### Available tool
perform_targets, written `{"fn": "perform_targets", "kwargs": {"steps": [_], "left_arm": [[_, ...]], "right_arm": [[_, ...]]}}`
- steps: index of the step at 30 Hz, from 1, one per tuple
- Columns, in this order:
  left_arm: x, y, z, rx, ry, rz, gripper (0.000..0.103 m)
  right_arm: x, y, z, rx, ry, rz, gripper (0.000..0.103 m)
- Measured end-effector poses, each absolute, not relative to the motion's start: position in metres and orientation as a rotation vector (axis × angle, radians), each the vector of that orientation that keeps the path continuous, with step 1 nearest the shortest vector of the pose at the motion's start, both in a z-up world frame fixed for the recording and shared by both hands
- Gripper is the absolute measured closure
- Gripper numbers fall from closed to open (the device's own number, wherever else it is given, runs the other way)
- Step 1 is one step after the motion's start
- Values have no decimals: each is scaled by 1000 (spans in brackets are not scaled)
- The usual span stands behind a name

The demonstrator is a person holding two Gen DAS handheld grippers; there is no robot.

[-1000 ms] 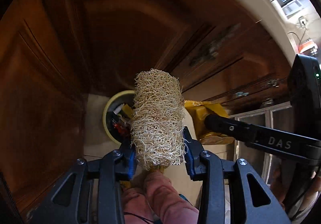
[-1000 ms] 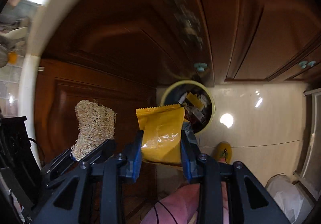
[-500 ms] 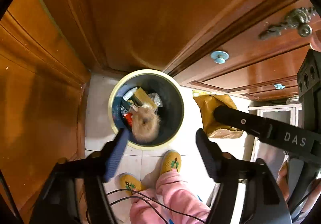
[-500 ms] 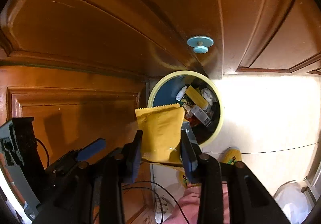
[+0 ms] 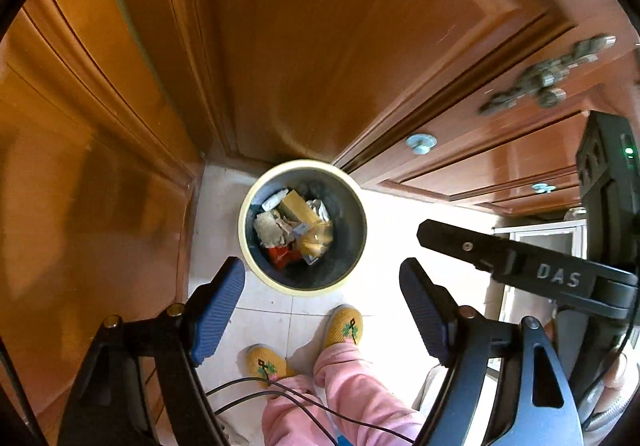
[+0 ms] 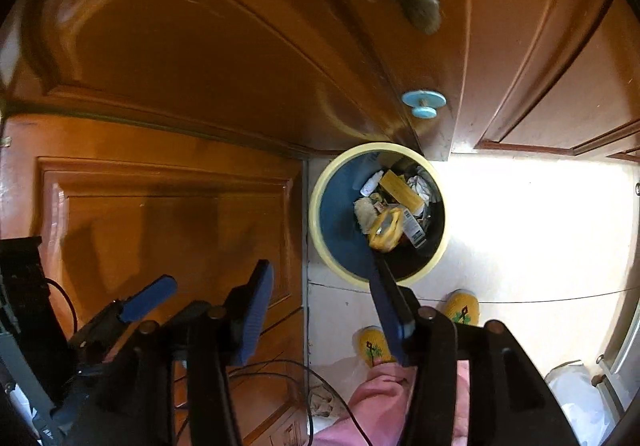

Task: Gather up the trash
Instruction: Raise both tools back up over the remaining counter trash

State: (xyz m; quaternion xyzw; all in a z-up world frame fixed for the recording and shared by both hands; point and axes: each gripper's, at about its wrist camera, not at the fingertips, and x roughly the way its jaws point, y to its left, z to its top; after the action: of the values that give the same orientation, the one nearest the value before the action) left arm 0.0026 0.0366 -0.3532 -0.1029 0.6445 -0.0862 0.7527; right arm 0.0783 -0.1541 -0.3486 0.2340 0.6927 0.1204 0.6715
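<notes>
A dark trash bin with a pale yellow rim (image 5: 245, 242) (image 6: 316, 206) stands on the floor in the corner of the wooden cabinets. Inside, on other rubbish, lie the beige loofah sponge (image 5: 267, 229) (image 6: 365, 211) and the yellow packet (image 5: 318, 241) (image 6: 385, 233), which looks blurred. My left gripper (image 5: 320, 278) hangs above the bin's near rim, its jaws opening with nothing between them. My right gripper (image 6: 320, 266) is over the bin's left near edge, jaws also opening and holding nothing. One right finger (image 5: 452, 240) shows in the left wrist view.
Wooden cabinet doors (image 5: 320, 46) with pale blue knobs (image 6: 424, 104) close in behind and left of the bin. A person's yellow slippers (image 5: 344, 326) and pink trouser legs (image 5: 352, 386) stand just before it on the tiled floor. A cable (image 5: 280, 390) trails there. A white bag (image 6: 576, 390) lies at right.
The left gripper let go of the loofah, then the right gripper let go of the yellow packet; both now lie in the bin. Both grippers sank toward the bin.
</notes>
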Motion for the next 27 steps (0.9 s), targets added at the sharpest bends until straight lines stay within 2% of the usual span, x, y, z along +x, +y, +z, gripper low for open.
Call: {"fn": "perform_targets", "kwargs": {"steps": [11,24,27], "left_arm": [[-13,31,-206,-145,1271,-264,25],[-24,21,-37,-95,1053,-376,25],[-22,19,-4,-67,980,-395,25]], "right_arm": [[66,-156,-220,514,1471,301,53],[47,-177,-21,519,1200,283,52],[43,-185,13,493,1138,271,47]]}}
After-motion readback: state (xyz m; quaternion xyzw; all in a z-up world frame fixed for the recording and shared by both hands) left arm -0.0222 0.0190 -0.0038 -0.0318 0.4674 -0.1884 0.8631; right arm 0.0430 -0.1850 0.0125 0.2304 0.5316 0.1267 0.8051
